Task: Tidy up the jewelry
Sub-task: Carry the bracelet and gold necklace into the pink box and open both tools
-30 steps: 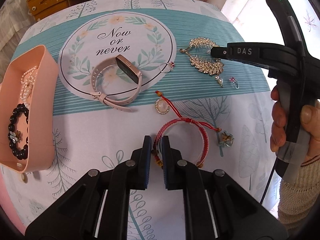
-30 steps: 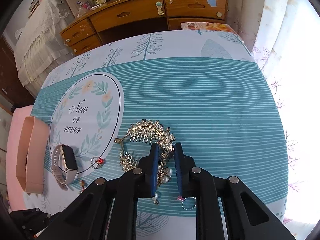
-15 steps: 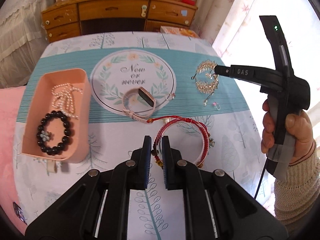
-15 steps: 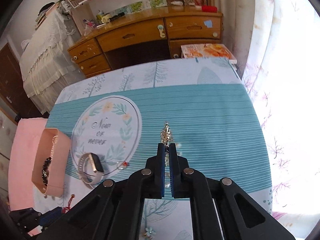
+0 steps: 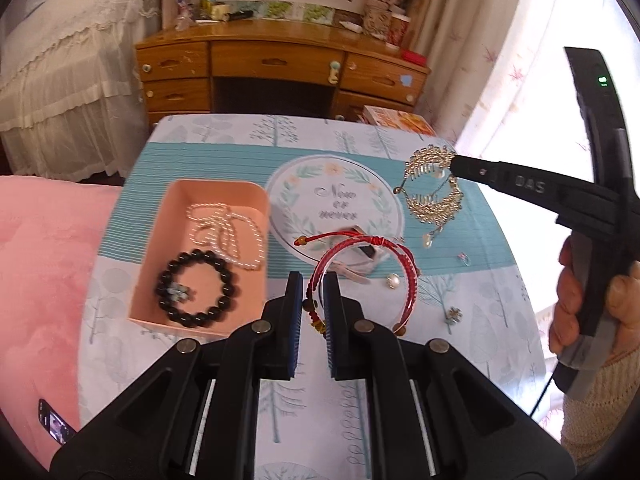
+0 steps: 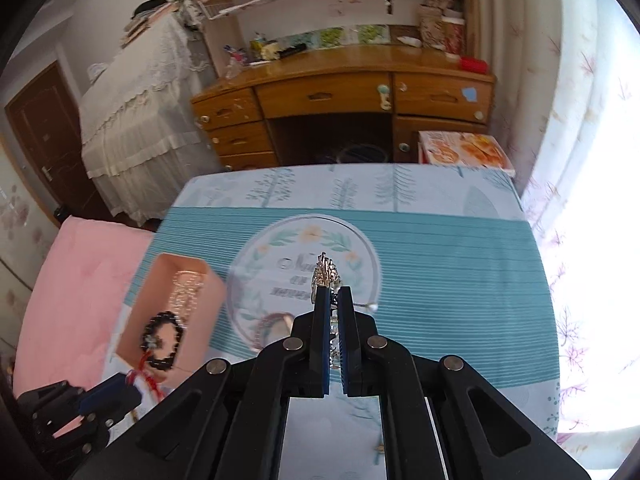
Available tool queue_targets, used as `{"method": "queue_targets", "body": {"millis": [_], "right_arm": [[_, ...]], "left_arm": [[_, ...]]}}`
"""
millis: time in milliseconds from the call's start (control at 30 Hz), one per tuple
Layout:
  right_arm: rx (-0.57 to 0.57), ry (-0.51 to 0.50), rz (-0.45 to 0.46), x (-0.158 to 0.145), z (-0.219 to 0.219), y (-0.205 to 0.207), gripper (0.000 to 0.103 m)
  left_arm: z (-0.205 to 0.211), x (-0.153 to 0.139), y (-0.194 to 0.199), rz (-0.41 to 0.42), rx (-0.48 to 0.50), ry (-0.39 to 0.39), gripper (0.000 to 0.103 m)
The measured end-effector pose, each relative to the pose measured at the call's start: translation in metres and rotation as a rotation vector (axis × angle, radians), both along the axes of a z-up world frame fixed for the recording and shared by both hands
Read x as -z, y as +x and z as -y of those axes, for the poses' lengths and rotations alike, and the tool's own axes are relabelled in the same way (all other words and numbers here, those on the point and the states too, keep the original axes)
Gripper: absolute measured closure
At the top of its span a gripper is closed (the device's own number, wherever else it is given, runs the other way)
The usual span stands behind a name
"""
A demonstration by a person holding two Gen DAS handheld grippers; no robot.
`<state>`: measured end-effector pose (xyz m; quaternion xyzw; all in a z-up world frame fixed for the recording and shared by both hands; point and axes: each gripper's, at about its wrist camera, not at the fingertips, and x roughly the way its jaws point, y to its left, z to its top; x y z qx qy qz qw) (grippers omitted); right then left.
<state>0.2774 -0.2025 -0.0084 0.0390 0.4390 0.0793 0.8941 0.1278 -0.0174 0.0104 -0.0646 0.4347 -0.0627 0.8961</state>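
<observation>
My left gripper (image 5: 311, 280) is shut on a red braided bracelet (image 5: 362, 249) and holds it above the table, just right of the pink tray (image 5: 158, 240). The tray holds a pearl necklace (image 5: 228, 232) and a black bead bracelet (image 5: 196, 292). My right gripper (image 6: 333, 292) is shut on a gold leaf hair comb (image 6: 326, 270), lifted high over the round "Now or never" print (image 6: 304, 276); the comb (image 5: 434, 188) hangs from its tip in the left wrist view. A pink watch (image 5: 360, 264) lies partly hidden behind the bracelet.
Small pieces lie on the tablecloth at right: a pearl pendant (image 5: 393, 281), a ring (image 5: 463, 258), a flower charm (image 5: 454, 313). A pink bed (image 5: 44, 264) borders the table's left. A wooden desk (image 5: 280, 72) stands beyond the far edge.
Both grippers have risen well above the table with their pieces. The left has carried the red bracelet toward the tray; the right has carried the comb left over the round print.
</observation>
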Motion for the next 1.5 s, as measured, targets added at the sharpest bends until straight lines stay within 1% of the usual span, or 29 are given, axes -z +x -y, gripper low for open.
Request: {"method": "queue_targets", "body": {"millis": [133,233,300,400,533,567,700,833,867,900,933,967,1000,1167,1267,1400,1500], "right_arm": [[-0.060,0.011,0.034,-0.021,-0.040,-0.006,0.100],[-0.094,0.017,0.044,-0.030,-0.069,-0.004,0.100],[-0.113,0.019,0.043,-0.033,-0.090,-0.001,0.100],[-0.132,0.020,0.035,-0.034,-0.114,0.005,0.100],[-0.159,0.024,0.030,-0.035,-0.148,0.013,0.100],[-0.166,0.026,0.030,-0.033,-0.153,0.016,0.100],[-0.194,0.037,0.025,-0.030,-0.183,0.024,0.100],[-0.227,0.037,0.008,-0.021,-0.209,0.030,0.100],[-0.232,0.039,0.004,-0.016,-0.212,0.032,0.100],[-0.238,0.041,-0.003,-0.013,-0.220,0.034,0.100],[-0.244,0.043,-0.009,-0.009,-0.223,0.036,0.100],[-0.249,0.048,-0.016,-0.005,-0.228,0.037,0.100],[-0.254,0.054,-0.024,0.000,-0.230,0.040,0.100],[-0.274,0.080,-0.052,0.021,-0.243,0.049,0.100],[-0.286,0.098,-0.067,0.032,-0.248,0.053,0.100],[-0.288,0.150,-0.092,0.049,-0.255,0.058,0.100],[-0.268,0.164,-0.129,0.069,-0.256,0.064,0.100]], "left_arm": [[-0.025,-0.002,0.008,0.018,-0.056,0.025,0.095],[-0.046,0.000,0.017,0.019,-0.095,0.041,0.095],[-0.060,0.004,0.025,0.013,-0.115,0.037,0.095],[-0.084,0.014,0.037,-0.006,-0.139,0.000,0.095],[-0.116,0.038,0.056,-0.073,-0.135,-0.112,0.095],[-0.122,0.044,0.060,-0.090,-0.138,-0.129,0.095],[-0.132,0.066,0.065,-0.117,-0.151,-0.142,0.095],[-0.138,0.079,0.060,-0.130,-0.148,-0.157,0.092],[-0.140,0.082,0.058,-0.136,-0.148,-0.161,0.087],[-0.141,0.085,0.056,-0.140,-0.153,-0.162,0.080],[-0.143,0.087,0.051,-0.140,-0.165,-0.161,0.076],[-0.144,0.089,0.048,-0.137,-0.177,-0.159,0.069],[-0.146,0.090,0.043,-0.129,-0.191,-0.156,0.067],[-0.145,0.089,0.021,-0.086,-0.233,-0.124,0.066],[-0.140,0.086,0.011,-0.063,-0.238,-0.098,0.066],[-0.137,0.082,0.000,-0.038,-0.241,-0.096,0.066],[-0.135,0.081,-0.004,-0.030,-0.240,-0.086,0.066]]}}
